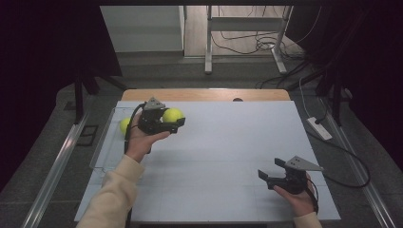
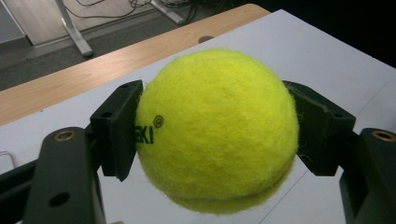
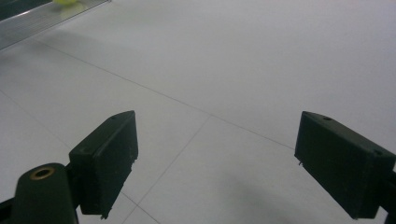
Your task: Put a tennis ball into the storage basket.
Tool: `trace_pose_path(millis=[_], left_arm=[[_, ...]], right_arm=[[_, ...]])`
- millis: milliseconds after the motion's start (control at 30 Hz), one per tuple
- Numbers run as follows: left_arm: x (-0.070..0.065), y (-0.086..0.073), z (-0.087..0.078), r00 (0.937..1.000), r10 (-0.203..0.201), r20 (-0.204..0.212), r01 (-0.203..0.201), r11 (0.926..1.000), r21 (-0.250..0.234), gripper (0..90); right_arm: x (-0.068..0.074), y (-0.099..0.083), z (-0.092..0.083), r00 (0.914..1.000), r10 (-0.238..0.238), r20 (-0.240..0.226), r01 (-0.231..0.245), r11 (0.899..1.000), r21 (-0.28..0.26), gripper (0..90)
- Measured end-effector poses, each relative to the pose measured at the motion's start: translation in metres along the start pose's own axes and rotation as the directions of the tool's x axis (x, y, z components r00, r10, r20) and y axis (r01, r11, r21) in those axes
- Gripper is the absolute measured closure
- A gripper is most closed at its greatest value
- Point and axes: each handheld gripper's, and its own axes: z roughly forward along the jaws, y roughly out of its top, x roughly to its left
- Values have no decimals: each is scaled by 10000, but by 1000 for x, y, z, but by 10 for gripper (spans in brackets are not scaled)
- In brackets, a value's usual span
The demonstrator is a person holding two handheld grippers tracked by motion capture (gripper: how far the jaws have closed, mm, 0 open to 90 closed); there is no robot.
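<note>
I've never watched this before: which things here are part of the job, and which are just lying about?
Part of the job:
held tennis ball
left gripper
second tennis ball
clear tray

Lying about:
right gripper, open and idle
power strip
floor cables

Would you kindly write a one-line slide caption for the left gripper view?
Left gripper clamps a fuzzy yellow tennis ball above the white table.

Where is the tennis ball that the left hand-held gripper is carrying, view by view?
High view: held tennis ball upper left, in the left hand-held gripper.
Left gripper view: centre, clamped between both jaws.
Right gripper view: not in it.
Shared landmark: the white table top.
</note>
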Motion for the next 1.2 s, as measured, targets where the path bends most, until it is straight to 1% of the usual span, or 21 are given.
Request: trace_pose_path(millis=[400,600,900,1200], left_arm=[[10,-4,-9,9995,-221,-246,219,9997,-95,269],[14,-6,-12,9991,-267,-341,264,9996,-96,268],[22,-8,-20,9974,-419,-593,411,9991,-136,269],[29,-12,-24,9955,-539,-777,531,9985,-121,269]], right_arm=[[0,0,0,10000,-5,7,5,10000,13,133],[0,0,0,10000,5,15,-5,10000,13,133],[0,0,0,10000,1,52,-1,10000,13,134],[-1,-1,0,10000,-5,86,4,10000,27,134]])
